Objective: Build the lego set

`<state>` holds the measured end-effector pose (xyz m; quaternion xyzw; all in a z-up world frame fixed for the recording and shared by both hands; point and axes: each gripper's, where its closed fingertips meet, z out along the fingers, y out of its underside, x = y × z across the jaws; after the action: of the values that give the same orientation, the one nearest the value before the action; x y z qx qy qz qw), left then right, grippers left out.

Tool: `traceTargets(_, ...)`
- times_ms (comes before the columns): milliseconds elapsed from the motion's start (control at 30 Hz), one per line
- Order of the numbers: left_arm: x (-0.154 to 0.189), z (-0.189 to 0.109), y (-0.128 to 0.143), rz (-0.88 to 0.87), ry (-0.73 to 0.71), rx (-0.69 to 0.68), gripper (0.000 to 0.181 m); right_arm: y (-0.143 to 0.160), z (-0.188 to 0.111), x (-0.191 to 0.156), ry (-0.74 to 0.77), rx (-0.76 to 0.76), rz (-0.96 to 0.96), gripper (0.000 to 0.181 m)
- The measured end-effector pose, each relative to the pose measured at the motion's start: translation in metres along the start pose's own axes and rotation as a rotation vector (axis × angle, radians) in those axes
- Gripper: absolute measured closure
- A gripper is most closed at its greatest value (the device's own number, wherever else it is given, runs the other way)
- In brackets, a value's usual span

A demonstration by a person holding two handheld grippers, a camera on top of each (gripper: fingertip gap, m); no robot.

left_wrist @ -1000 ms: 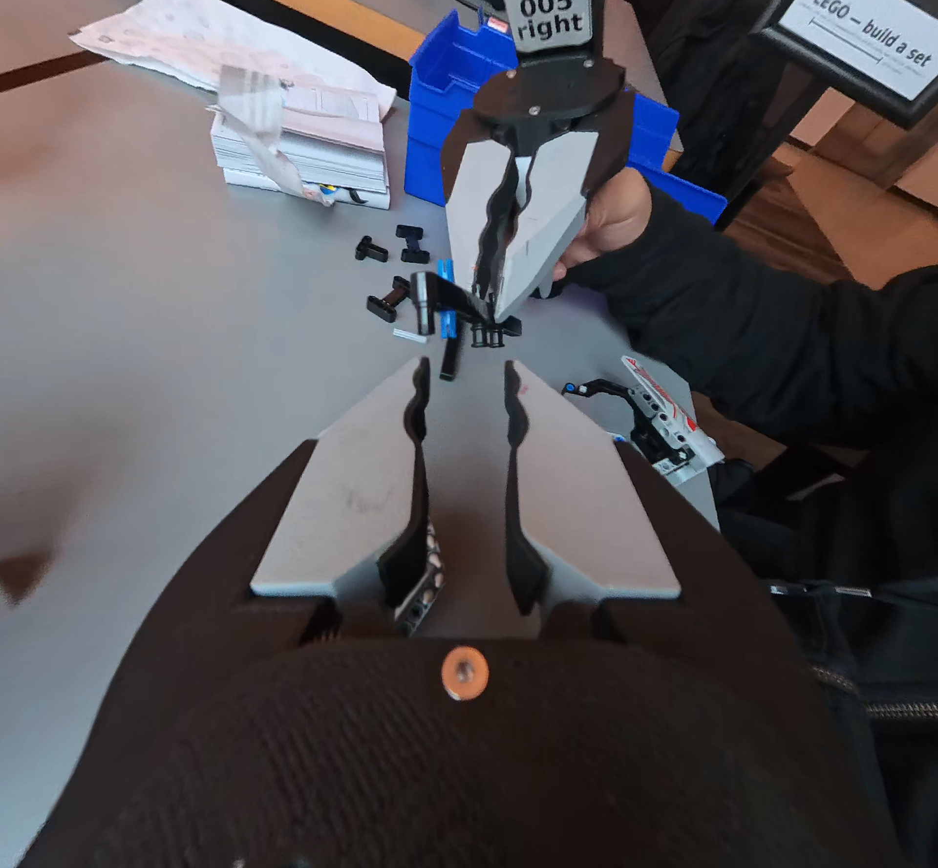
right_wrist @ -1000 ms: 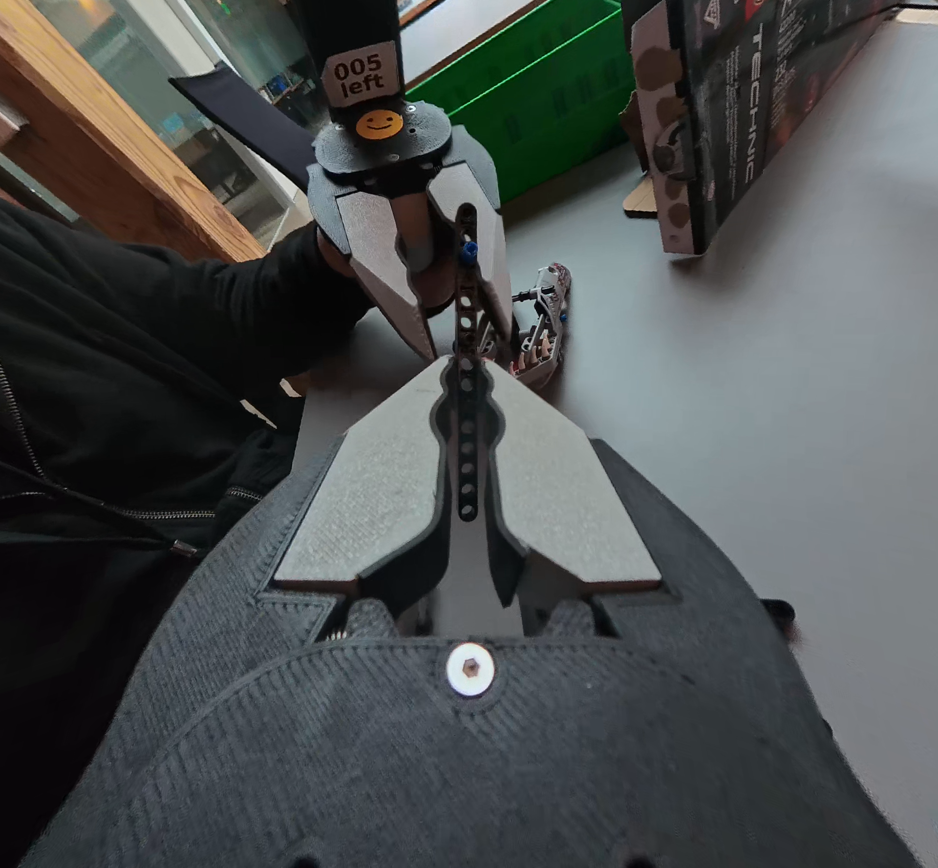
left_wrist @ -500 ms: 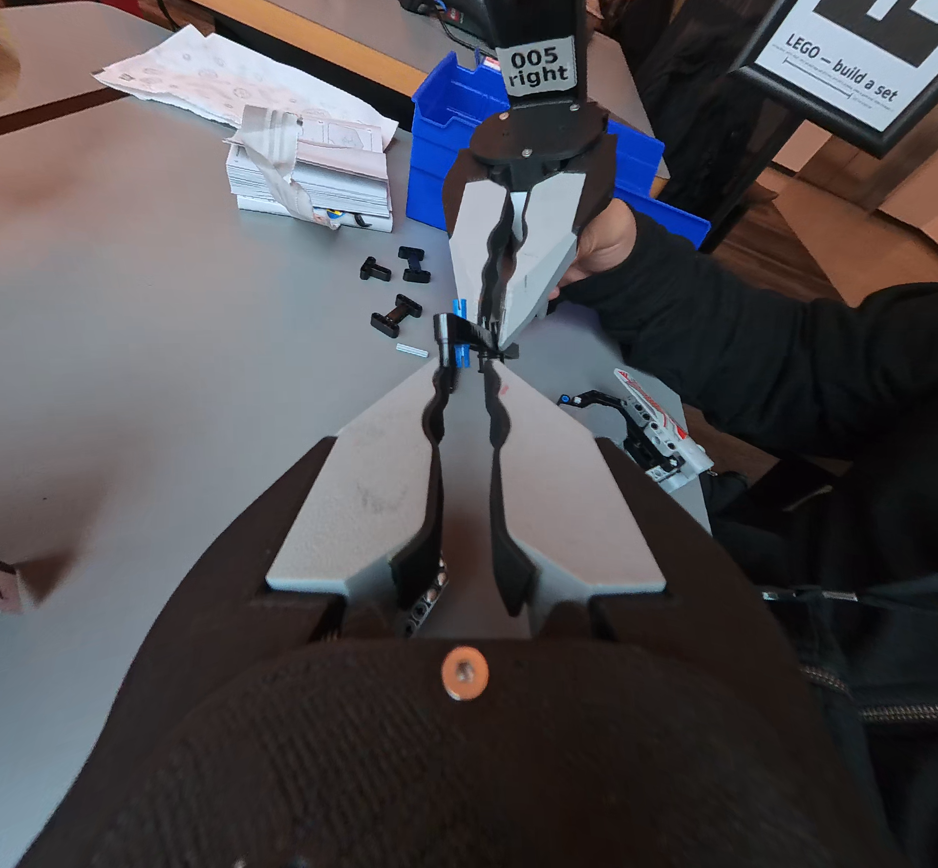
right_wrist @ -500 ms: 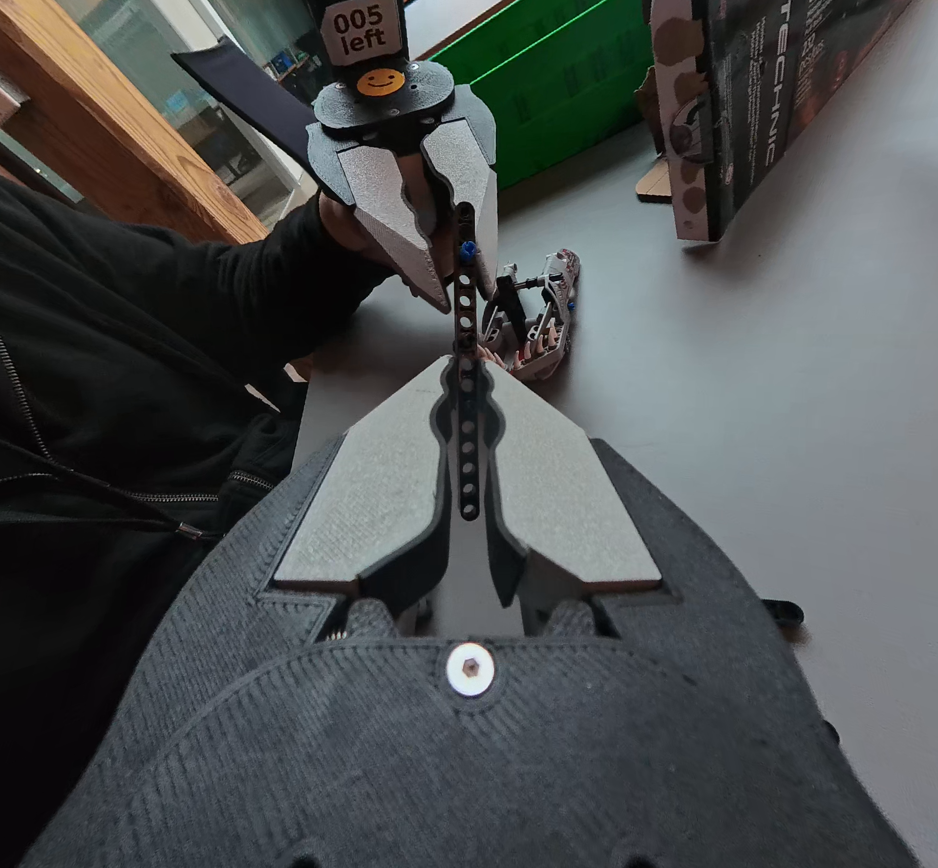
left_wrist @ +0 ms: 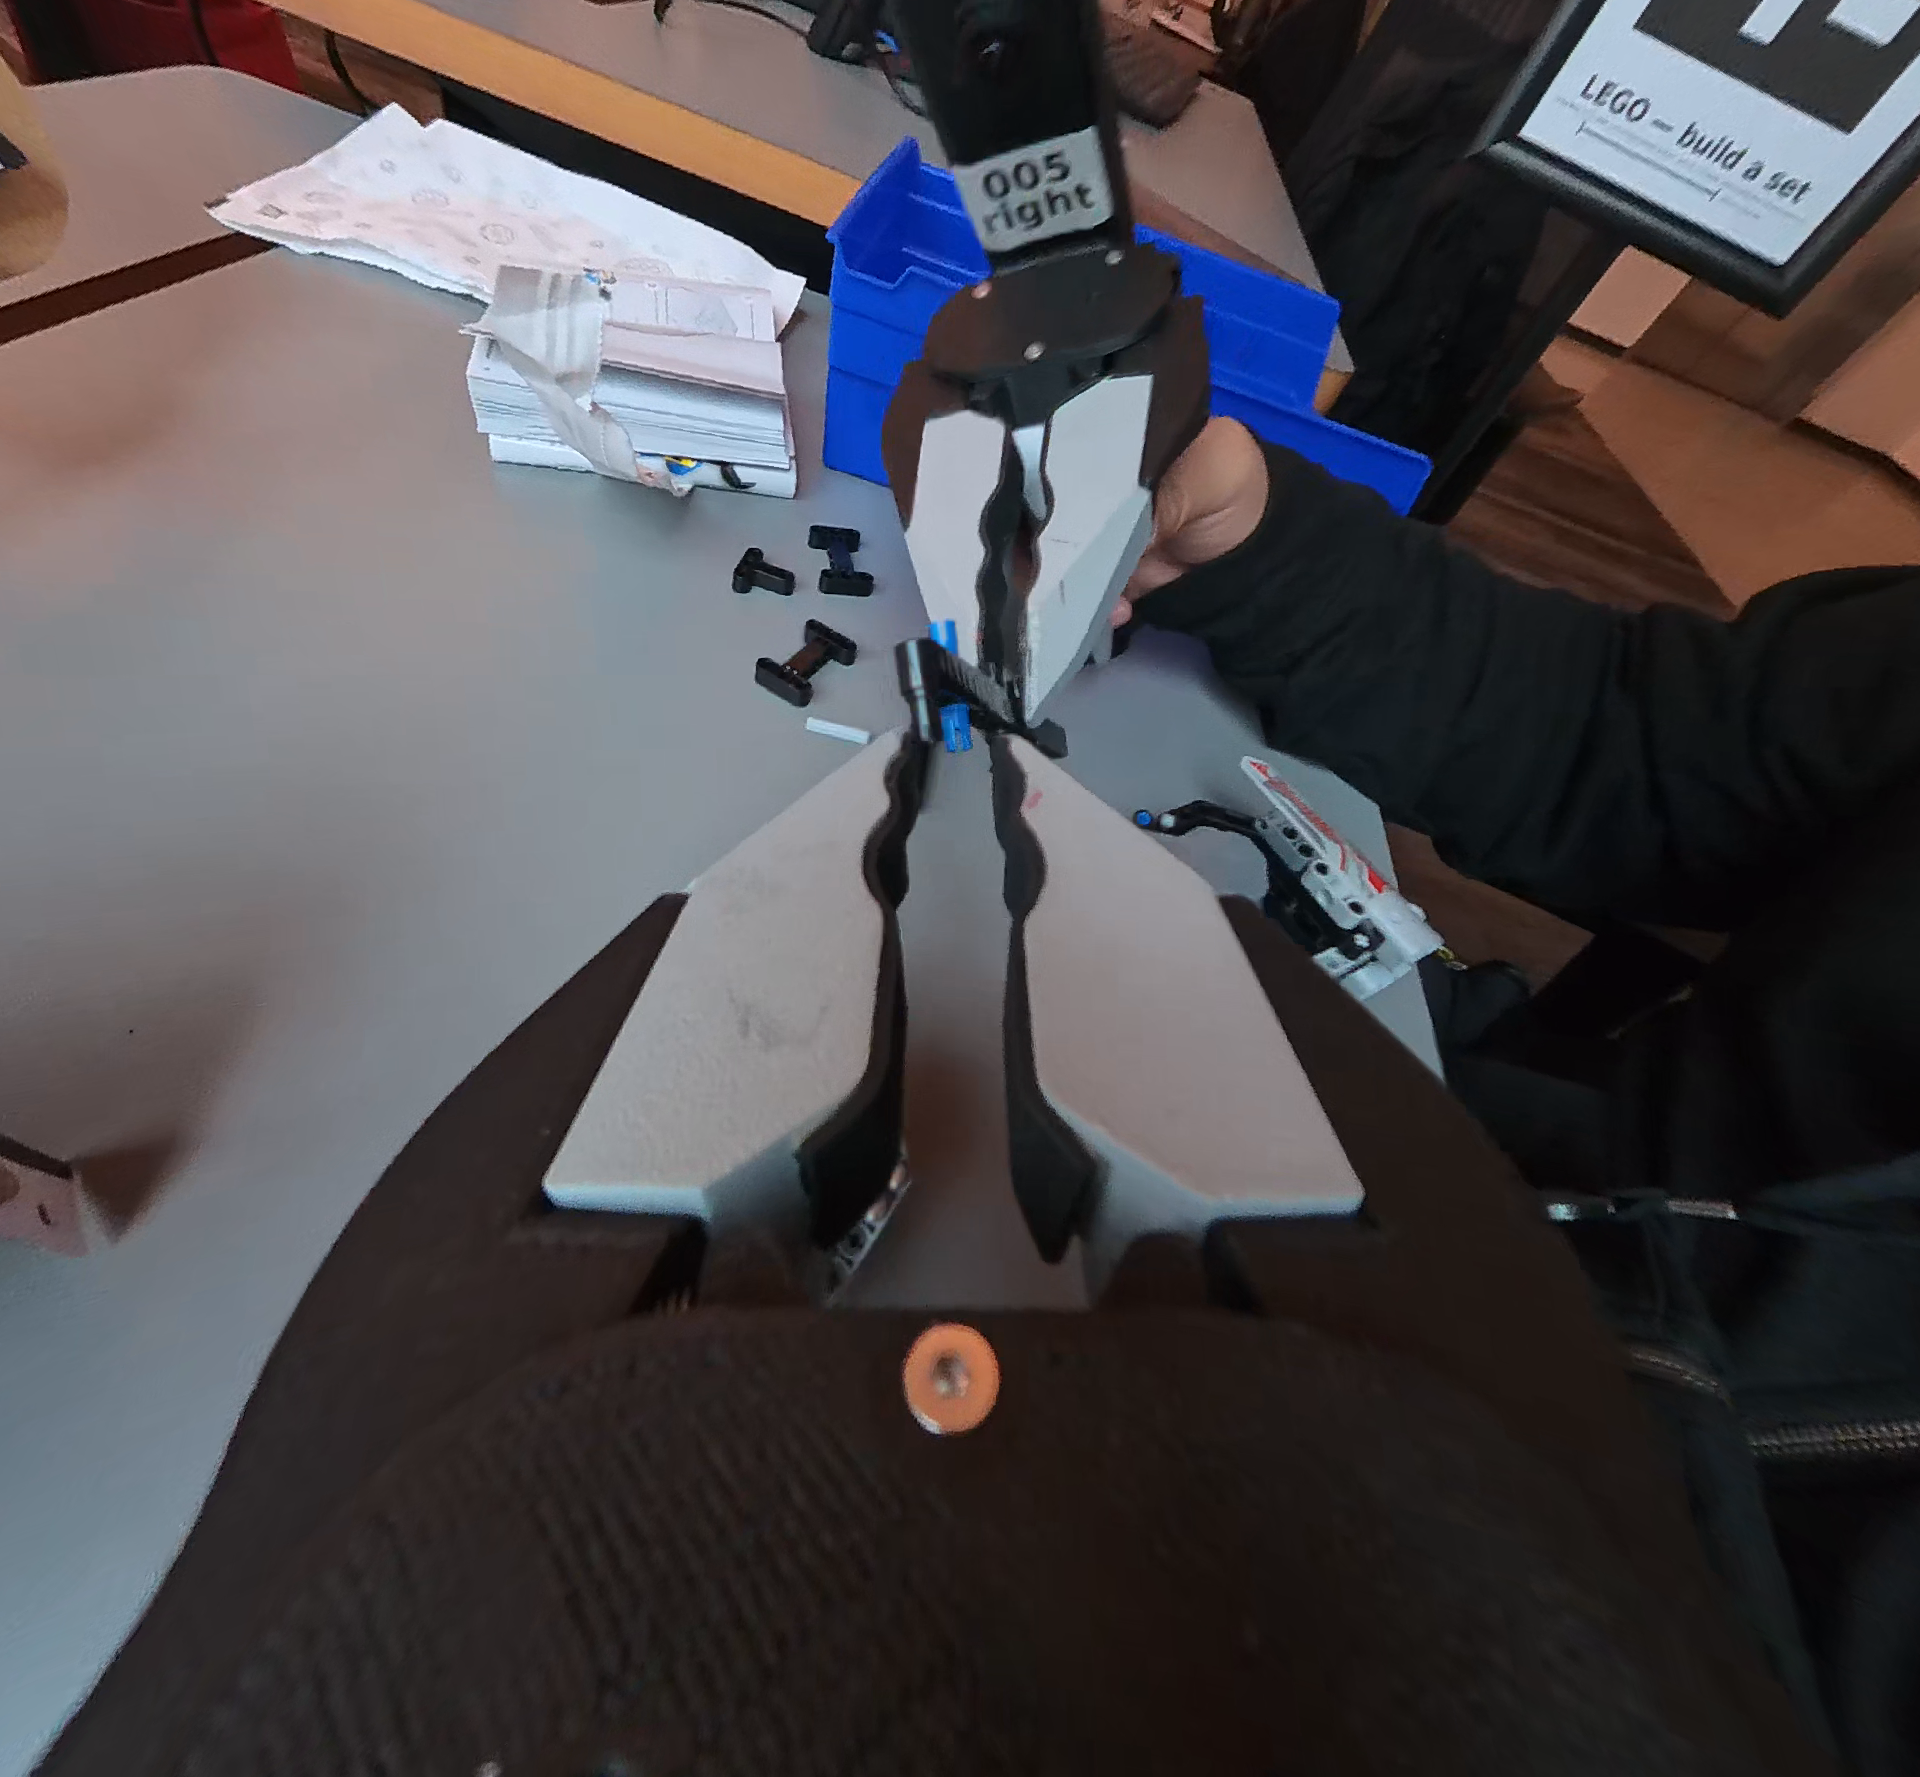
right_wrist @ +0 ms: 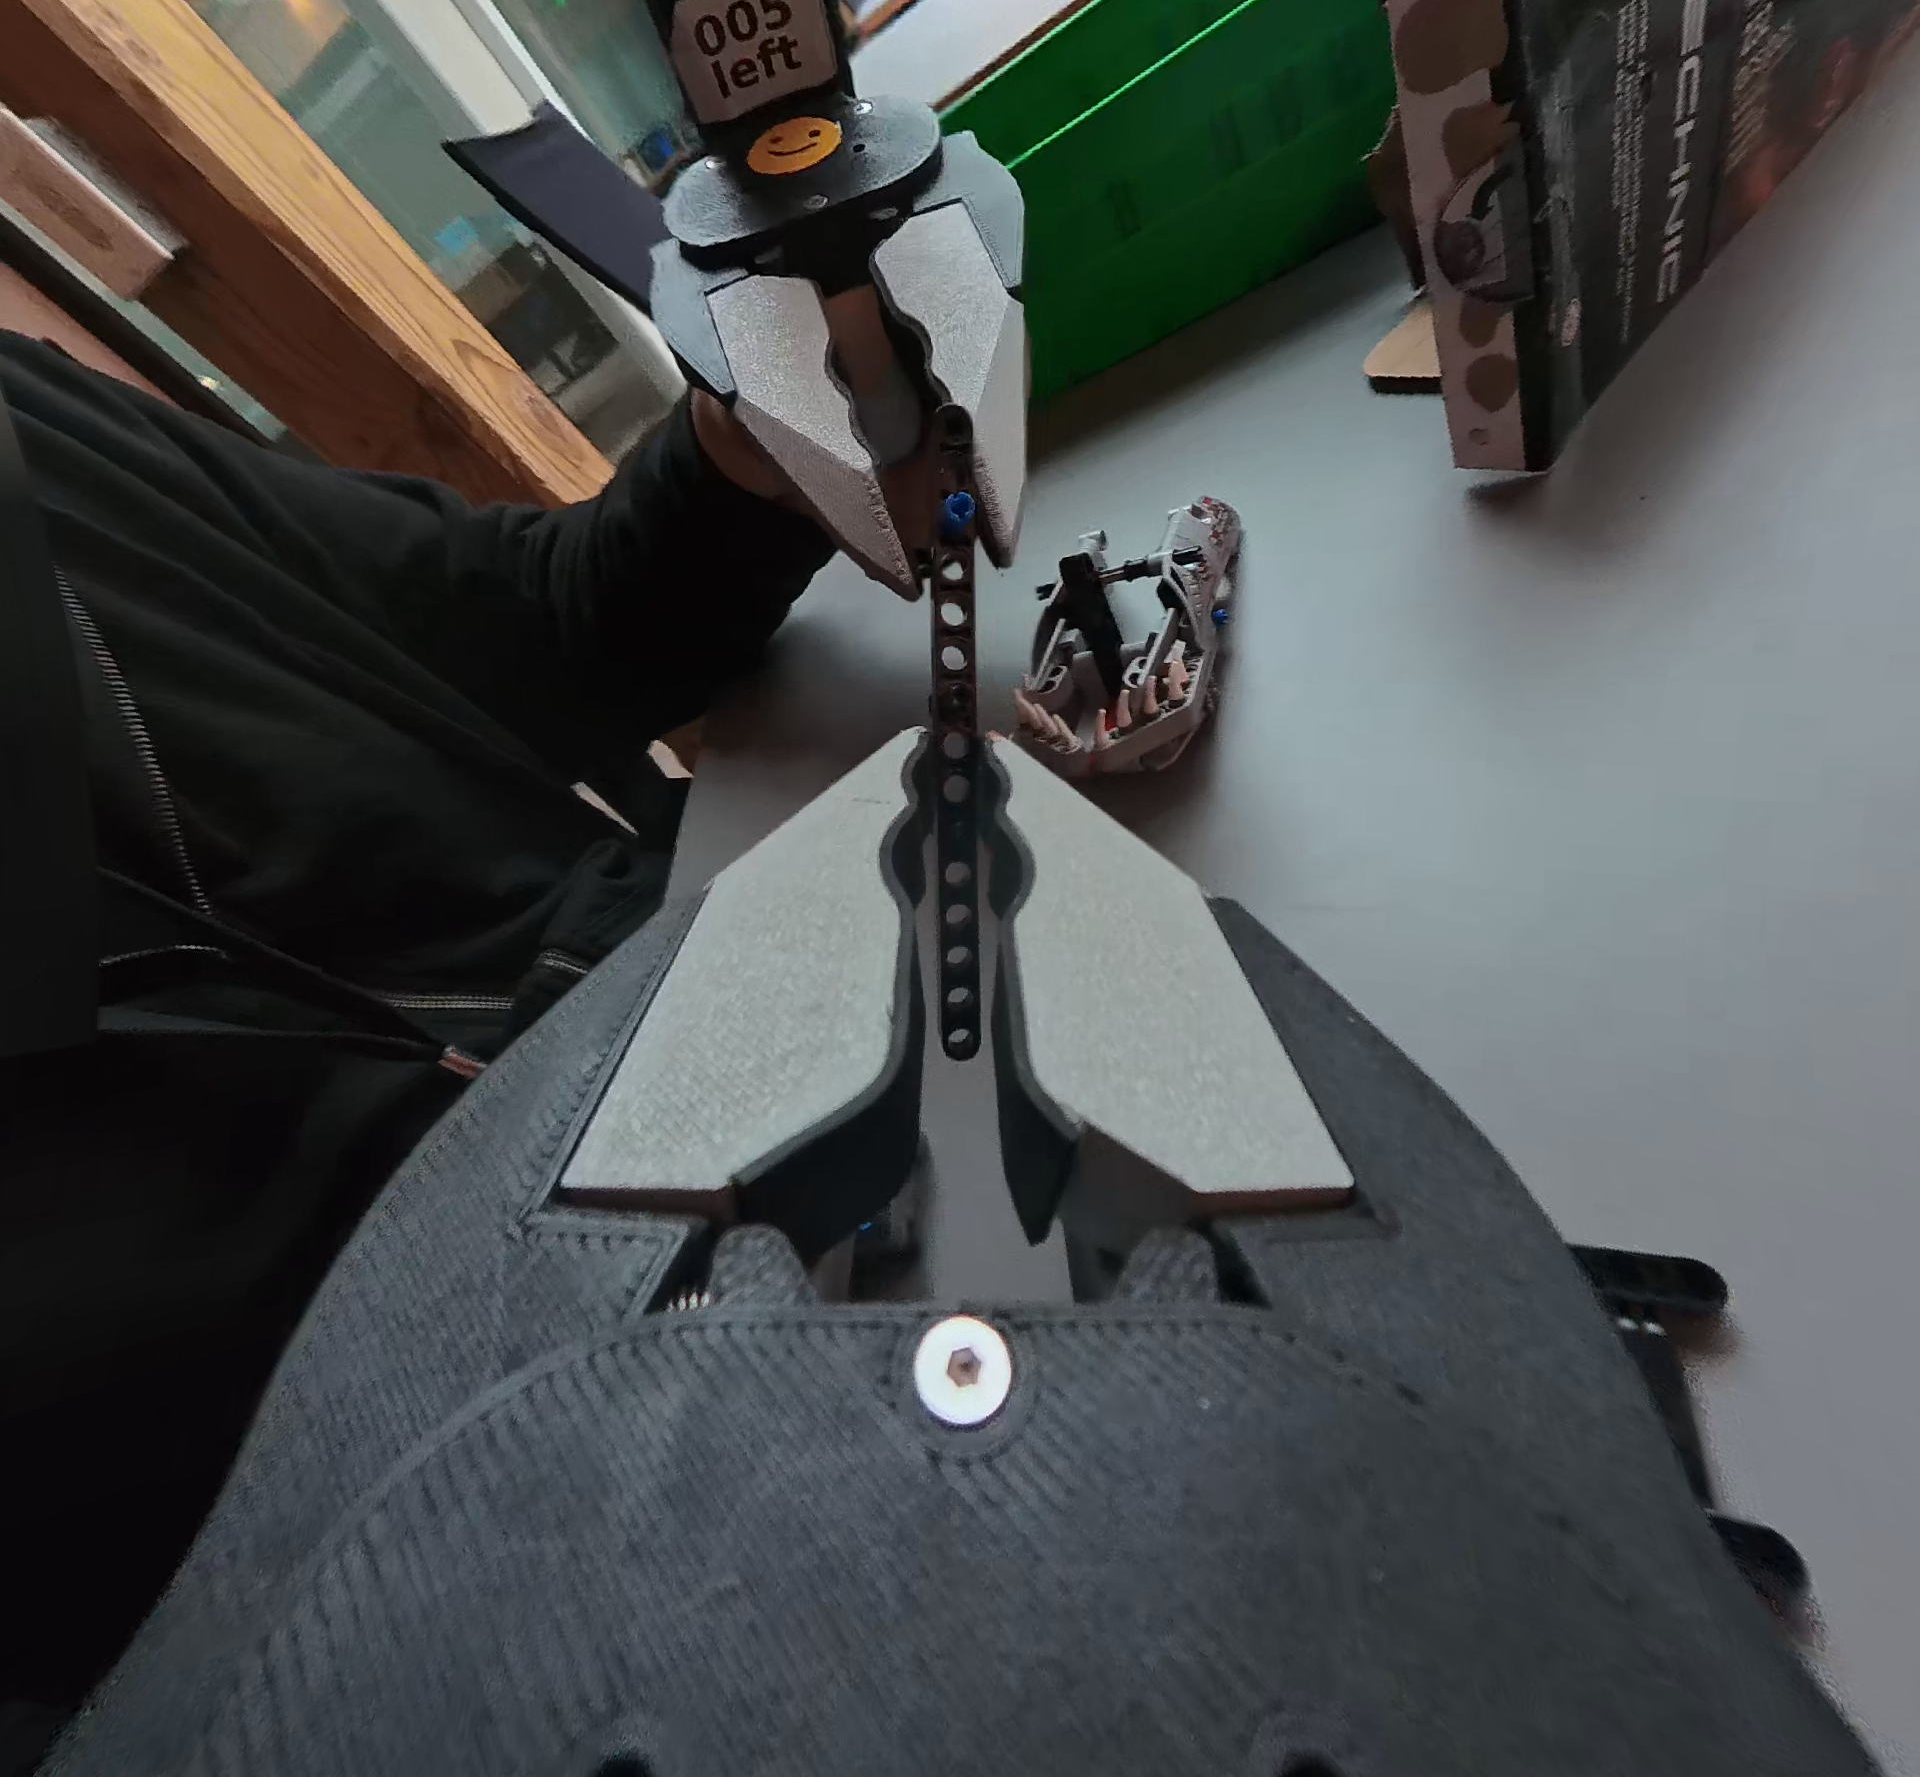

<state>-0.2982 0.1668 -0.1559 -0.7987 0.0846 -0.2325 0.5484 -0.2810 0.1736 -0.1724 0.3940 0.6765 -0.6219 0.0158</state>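
Black plastic, long and thin with a row of round holes: the lego beam (right_wrist: 957,854) sits clamped between the closed fingers of the right gripper (right_wrist: 954,740), its far end reaching up between the fingers of the left gripper (right_wrist: 951,574). We read the left gripper as partly open, jaws narrow but with a clear gap in its own view (left_wrist: 951,751); whether either pad touches the beam we cannot tell. A small blue plastic pin (right_wrist: 956,508) pokes out of the beam near that far end, right between the left fingers. We judge the step as seating or pressing that pin, or taking over the beam end. To do it well we keep the right grip firm and the beam straight, line the left pads square on the pin and squeeze slowly, no twisting, since the beam can swivel in a narrow grip. On the grey table (right_wrist: 1558,792), just beside, lies the white and grey partly built lego model (right_wrist: 1132,657); loose black connector pieces (left_wrist: 805,584) sit near a blue plastic bin (left_wrist: 1278,345) and a stack of instruction booklets (left_wrist: 634,397).
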Motion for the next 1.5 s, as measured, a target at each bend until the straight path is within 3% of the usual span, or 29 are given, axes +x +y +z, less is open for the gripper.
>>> traceTargets(100,0.000,0.000,-0.001,-0.025,0.003,0.007,0.174,0.001,0.001,-0.001,-0.027,-0.002,0.028,0.178)
traceTargets(233,-0.002,0.003,0.003,-0.053,-0.011,0.005,0.179,0.005,0.005,0.012,0.101,-0.037,-0.035,0.176)
traceTargets(333,0.002,0.005,-0.001,-0.061,0.006,0.035,0.179,-0.014,0.010,0.003,0.111,0.046,-0.113,0.160)
traceTargets(433,0.005,0.007,-0.002,-0.057,0.010,0.040,0.179,-0.022,0.015,-0.001,0.150,0.075,-0.206,0.167)
traceTargets(633,0.010,0.009,0.001,-0.085,0.061,0.018,0.178,-0.012,0.017,-0.005,0.128,0.019,-0.209,0.177)
traceTargets(700,0.004,0.007,0.005,-0.059,0.019,-0.020,0.169,-0.011,0.015,-0.004,0.135,0.005,-0.210,0.178)
traceTargets(933,0.002,0.000,0.018,0.080,-0.053,-0.178,0.161,0.002,0.015,-0.001,0.227,-0.164,-0.254,0.179)
traceTargets(1167,0.008,0.004,0.030,0.232,-0.072,-0.256,0.176,0.023,0.025,0.004,0.316,-0.366,-0.346,0.178)
traceTargets(1267,0.005,0.005,0.028,0.265,-0.107,-0.242,0.177,0.019,0.023,0.006,0.332,-0.333,-0.379,0.178)
traceTargets(1400,0.008,0.005,0.014,0.147,-0.046,-0.115,0.178,0.001,0.023,-0.001,0.298,-0.186,-0.406,0.168)
traceTargets(1500,0.009,0.006,0.014,0.114,-0.019,-0.099,0.178,-0.003,0.021,-0.001,0.280,-0.147,-0.388,0.177)
